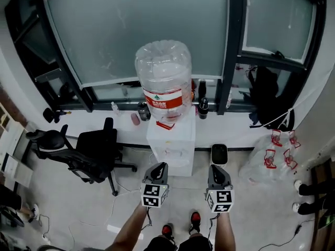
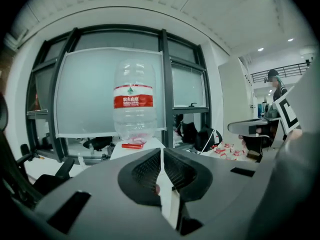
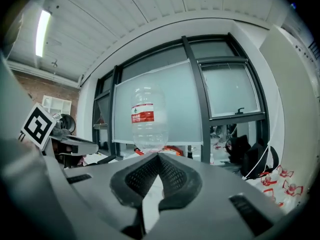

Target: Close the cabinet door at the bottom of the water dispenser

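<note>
A white water dispenser (image 1: 171, 140) stands against the windowsill with a large clear bottle (image 1: 163, 77), red-labelled, upside down on top. From this steep angle its bottom cabinet door cannot be seen. My left gripper (image 1: 161, 164) is held in the air just in front of the dispenser's lower left and is shut with nothing in it. My right gripper (image 1: 215, 167) hovers to the right of the dispenser, also shut and empty. The left gripper view has closed jaws (image 2: 161, 151) pointing at the bottle (image 2: 133, 104). In the right gripper view the tips (image 3: 159, 156) meet below the bottle (image 3: 147, 119).
A black office chair (image 1: 91, 150) stands left of the dispenser. A small black device (image 1: 219, 154) lies on the floor to its right, with clear plastic bags (image 1: 267, 158) further right. Small bottles (image 1: 202, 106) line the windowsill. Cables run across the floor near my feet.
</note>
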### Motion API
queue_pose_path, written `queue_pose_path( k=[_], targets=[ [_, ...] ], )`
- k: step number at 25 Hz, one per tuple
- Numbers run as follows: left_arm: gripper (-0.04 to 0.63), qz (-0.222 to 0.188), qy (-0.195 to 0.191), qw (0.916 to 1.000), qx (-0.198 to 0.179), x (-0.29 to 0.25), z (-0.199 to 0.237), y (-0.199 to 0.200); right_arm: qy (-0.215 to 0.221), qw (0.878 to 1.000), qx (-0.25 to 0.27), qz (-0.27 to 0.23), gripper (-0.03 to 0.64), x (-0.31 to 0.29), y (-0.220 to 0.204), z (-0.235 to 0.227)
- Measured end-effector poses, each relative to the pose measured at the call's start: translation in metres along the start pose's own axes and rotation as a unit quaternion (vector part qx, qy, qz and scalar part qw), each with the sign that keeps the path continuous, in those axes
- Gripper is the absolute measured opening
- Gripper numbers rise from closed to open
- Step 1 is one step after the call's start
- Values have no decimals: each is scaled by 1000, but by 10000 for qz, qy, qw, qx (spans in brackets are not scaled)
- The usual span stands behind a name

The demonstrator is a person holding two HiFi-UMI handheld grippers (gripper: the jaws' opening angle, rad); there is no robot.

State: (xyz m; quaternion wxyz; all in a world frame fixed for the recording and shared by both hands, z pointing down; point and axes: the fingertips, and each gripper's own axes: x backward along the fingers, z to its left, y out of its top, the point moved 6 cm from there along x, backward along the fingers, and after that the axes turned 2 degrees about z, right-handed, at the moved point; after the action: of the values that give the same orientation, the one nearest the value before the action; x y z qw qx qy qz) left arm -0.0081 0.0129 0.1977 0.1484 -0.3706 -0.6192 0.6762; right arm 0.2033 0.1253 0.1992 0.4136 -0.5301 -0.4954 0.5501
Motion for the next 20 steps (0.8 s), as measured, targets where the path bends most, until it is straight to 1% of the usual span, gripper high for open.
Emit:
queue_pose_path(
  k=[6,11,15,20],
  targets=[
    [37,-129,152,9998,-56,63,21,25,79,9998,159,-96,15,34,37,37],
    [37,-339,180,9991,-190,102,37,41,113,9989,431,-146,15,60,54,68],
    [37,-412,210,9988,-172,129,48,43,102,9981,596,-127,15,78,58,87],
    [37,-349,259,9990,-136,159,62,29,91,9977,649,-141,15,89,56,105]
  ],
)
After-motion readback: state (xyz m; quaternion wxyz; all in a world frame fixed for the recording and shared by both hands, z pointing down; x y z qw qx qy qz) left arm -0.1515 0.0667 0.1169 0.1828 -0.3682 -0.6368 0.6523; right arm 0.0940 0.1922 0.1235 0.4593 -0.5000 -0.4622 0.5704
